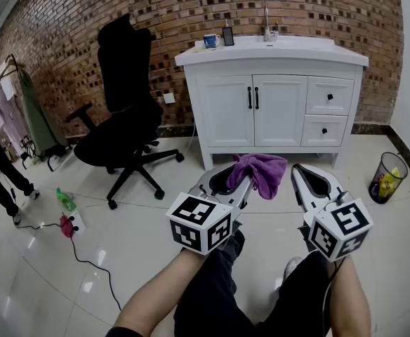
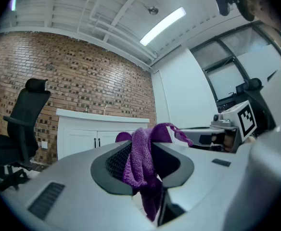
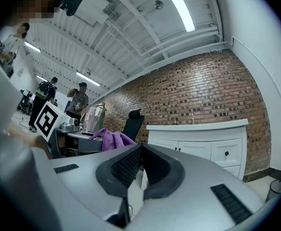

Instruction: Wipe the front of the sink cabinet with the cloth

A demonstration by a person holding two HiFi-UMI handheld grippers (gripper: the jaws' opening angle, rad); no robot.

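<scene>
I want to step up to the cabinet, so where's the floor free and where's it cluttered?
Free: tile before the white sink cabinet, between the black office chair and the black mesh wastebasket. Crowded: far left, around the black cable and green object.

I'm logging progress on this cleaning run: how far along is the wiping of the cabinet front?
Done: the purple cloth is picked up, clamped in the left gripper. In hand: the approach; the sink cabinet stands some way off across the floor, and the cloth is not touching it. Left: all the wiping of its front. The right gripper is shut on nothing.
</scene>
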